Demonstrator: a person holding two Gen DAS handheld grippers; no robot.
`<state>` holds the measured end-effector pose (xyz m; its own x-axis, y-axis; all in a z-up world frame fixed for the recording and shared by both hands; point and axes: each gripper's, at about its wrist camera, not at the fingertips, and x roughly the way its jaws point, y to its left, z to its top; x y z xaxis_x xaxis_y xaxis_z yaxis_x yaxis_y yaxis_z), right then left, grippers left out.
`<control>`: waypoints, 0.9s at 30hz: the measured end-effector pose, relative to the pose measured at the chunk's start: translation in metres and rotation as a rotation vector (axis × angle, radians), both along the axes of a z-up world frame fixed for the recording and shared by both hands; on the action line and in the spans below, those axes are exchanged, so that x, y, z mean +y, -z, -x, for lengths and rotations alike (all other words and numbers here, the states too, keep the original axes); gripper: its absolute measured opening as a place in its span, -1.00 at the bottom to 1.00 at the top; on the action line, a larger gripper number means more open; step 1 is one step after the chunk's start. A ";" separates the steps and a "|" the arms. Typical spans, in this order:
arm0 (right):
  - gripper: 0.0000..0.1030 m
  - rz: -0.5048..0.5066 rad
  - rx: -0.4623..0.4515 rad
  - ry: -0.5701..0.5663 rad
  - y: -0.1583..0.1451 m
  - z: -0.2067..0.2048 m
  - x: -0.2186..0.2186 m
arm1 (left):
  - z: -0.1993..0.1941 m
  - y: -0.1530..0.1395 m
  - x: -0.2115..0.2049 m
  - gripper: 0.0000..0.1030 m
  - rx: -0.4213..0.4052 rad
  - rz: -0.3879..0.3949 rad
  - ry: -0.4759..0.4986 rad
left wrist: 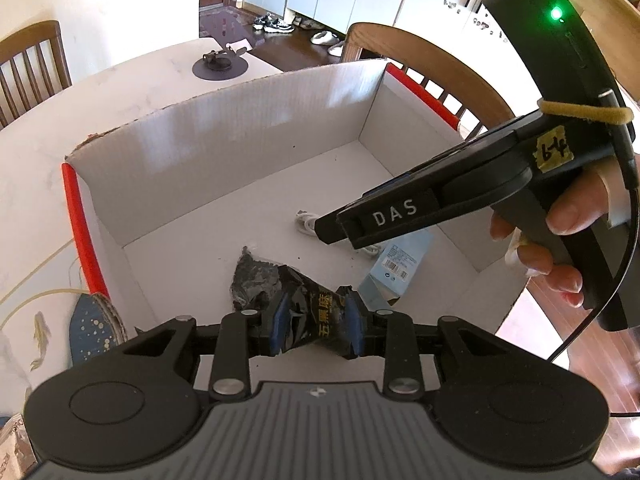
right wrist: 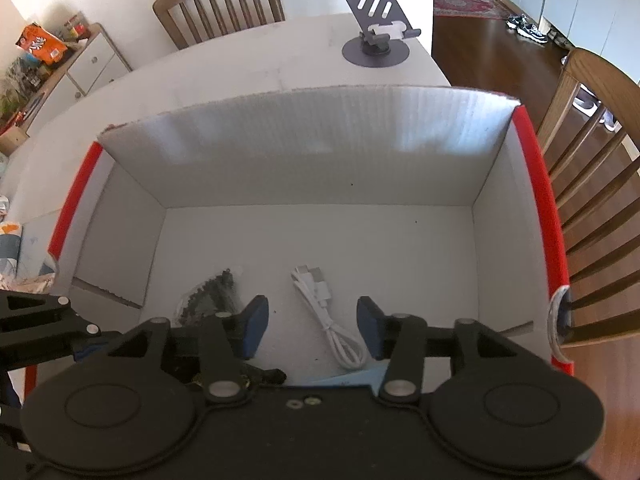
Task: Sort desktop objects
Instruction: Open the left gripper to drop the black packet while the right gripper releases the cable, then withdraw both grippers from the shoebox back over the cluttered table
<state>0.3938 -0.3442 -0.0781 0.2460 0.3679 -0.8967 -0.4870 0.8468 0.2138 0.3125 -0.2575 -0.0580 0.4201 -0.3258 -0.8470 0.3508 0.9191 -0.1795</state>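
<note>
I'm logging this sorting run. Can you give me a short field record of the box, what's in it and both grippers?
box: white box with red edges, open top, on table
in box: white cable, blue card
left hand-held gripper: shut on black packet, over the box
right hand-held gripper: open, nothing between the pads, above the cable
outside box: phone stand at the table's far end

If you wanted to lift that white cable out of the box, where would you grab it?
Probably at the middle of the cable, coming straight down from above. It lies flat on the box floor, its strands bundled side by side, so one pinch across them should catch them all. The right claw hangs open above it, one pad on either side.
</note>
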 end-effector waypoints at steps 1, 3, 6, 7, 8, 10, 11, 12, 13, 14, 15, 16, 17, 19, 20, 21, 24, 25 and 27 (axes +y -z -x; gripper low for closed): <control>-0.04 -0.003 -0.001 0.001 -0.001 0.001 -0.001 | 0.001 -0.001 0.000 -0.20 -0.004 0.002 -0.001; 0.00 -0.011 -0.004 0.002 -0.003 0.002 -0.002 | 0.005 -0.004 0.001 0.25 -0.022 0.004 -0.003; 0.21 -0.023 -0.016 0.007 -0.008 0.004 -0.005 | 0.009 -0.009 -0.001 0.26 -0.038 0.003 0.005; 0.24 -0.028 -0.019 0.009 -0.009 0.005 -0.005 | 0.011 -0.010 -0.001 0.28 -0.040 0.005 0.004; 0.24 -0.033 -0.020 0.009 -0.010 0.006 -0.006 | 0.012 -0.011 -0.001 0.35 -0.044 0.008 0.002; 0.25 -0.042 -0.024 0.004 -0.013 0.008 -0.006 | 0.015 -0.014 0.000 0.45 -0.053 0.008 -0.005; 0.26 -0.044 -0.027 0.003 -0.014 0.008 -0.005 | 0.017 -0.015 0.001 0.46 -0.057 0.013 -0.006; 0.29 -0.049 -0.030 0.001 -0.015 0.009 -0.006 | 0.019 -0.017 0.002 0.48 -0.060 0.019 -0.008; 0.31 -0.053 -0.032 0.002 -0.016 0.010 -0.006 | 0.020 -0.018 0.002 0.51 -0.065 0.023 -0.013; 0.35 -0.056 -0.036 0.004 -0.017 0.011 -0.007 | 0.022 -0.020 0.003 0.57 -0.068 0.031 -0.015; 0.39 -0.060 -0.040 0.005 -0.018 0.012 -0.007 | 0.024 -0.020 0.004 0.62 -0.074 0.040 -0.014; 0.40 -0.064 -0.042 0.004 -0.018 0.013 -0.007 | 0.026 -0.021 0.004 0.63 -0.081 0.044 -0.015; 0.42 -0.066 -0.043 0.003 -0.019 0.014 -0.007 | 0.029 -0.023 0.005 0.64 -0.088 0.048 -0.017; 0.47 -0.067 -0.053 0.001 -0.021 0.017 -0.007 | 0.032 -0.026 0.004 0.67 -0.098 0.058 -0.019; 0.51 -0.071 -0.059 0.000 -0.023 0.019 -0.007 | 0.034 -0.028 0.005 0.73 -0.107 0.061 -0.021; 0.55 -0.073 -0.066 0.000 -0.024 0.021 -0.008 | 0.037 -0.030 0.005 0.77 -0.116 0.063 -0.022; 0.65 -0.083 -0.079 0.005 -0.028 0.024 -0.010 | 0.044 -0.036 0.005 0.93 -0.138 0.071 -0.024; 0.66 -0.085 -0.088 0.011 -0.030 0.025 -0.010 | 0.046 -0.038 0.005 0.94 -0.144 0.073 -0.026; 0.73 -0.094 -0.100 0.017 -0.033 0.028 -0.011 | 0.050 -0.040 0.007 0.95 -0.154 0.076 -0.033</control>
<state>0.3658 -0.3555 -0.0454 0.3396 0.4441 -0.8291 -0.4955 0.8337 0.2436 0.2626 -0.2508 -0.0178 0.5549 -0.3705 -0.7448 0.3491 0.9164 -0.1957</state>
